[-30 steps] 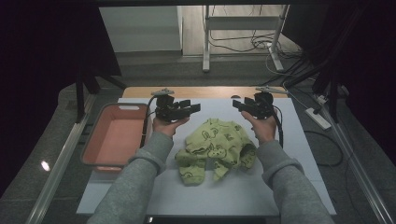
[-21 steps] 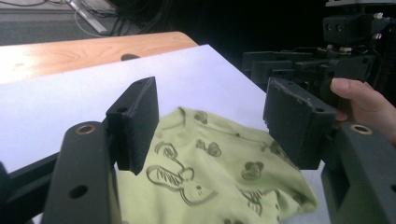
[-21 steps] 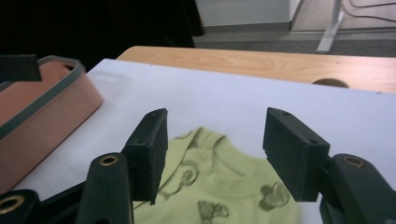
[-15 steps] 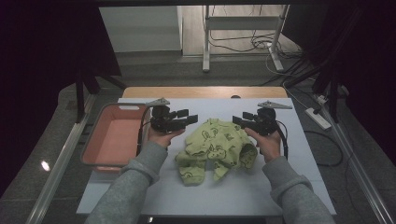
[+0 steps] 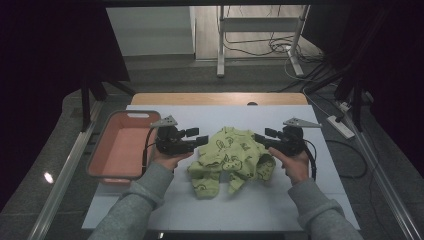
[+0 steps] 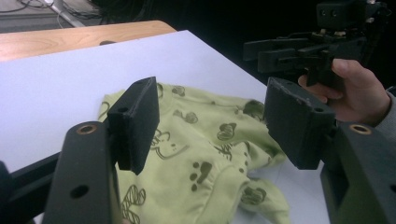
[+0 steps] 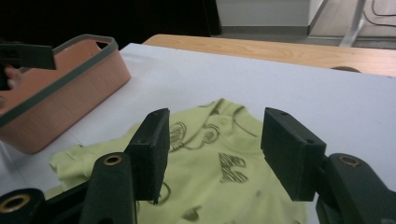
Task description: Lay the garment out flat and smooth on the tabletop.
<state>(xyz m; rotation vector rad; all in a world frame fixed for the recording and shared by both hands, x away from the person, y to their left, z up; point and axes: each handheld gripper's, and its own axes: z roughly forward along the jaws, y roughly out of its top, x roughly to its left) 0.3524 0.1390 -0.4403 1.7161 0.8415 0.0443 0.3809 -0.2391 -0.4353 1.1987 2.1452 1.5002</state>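
The left hand-held gripper and right hand-held gripper were held unclenched at the crumpled green shirt, where only a loose fold might be pinched and lost.

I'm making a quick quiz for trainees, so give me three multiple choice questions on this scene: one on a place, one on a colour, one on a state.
1. Where is the tray? A left of the garment; B right of it; C on top of it.
2. The garment is: A blue; B light green; C red.
3. The left hand-held gripper is: A clamped on the garment; B open above it; C inside the tray.

A: the tray sits at the table's left edge.
B: light green cloth with dark prints.
B: the left gripper view shows its jaws apart, nothing pinched.
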